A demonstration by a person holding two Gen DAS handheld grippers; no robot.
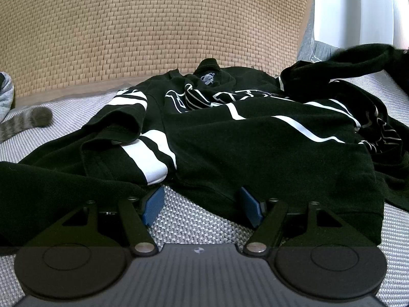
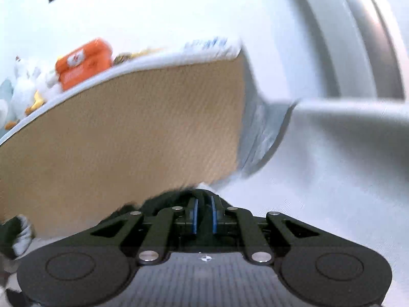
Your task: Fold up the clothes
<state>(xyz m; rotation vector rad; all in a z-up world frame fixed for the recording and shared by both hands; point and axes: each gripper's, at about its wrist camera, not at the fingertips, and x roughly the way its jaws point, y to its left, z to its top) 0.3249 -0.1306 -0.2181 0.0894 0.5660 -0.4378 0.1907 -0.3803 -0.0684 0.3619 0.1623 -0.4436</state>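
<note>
A black sweatshirt with white stripes and outlined lettering lies crumpled on the grey woven mat. My left gripper is open at the garment's near hem, its blue pads on either side of bare mat, nothing between them. One part of the garment is lifted at the upper right. In the right wrist view my right gripper is shut on a bunch of the black fabric, raised and tilted so that wall and headboard fill the view.
A tan woven headboard stands behind the mat. A grey striped cat tail lies at the left, beside a grey cloth. On top of the headboard sit an orange pouch and white plush toys.
</note>
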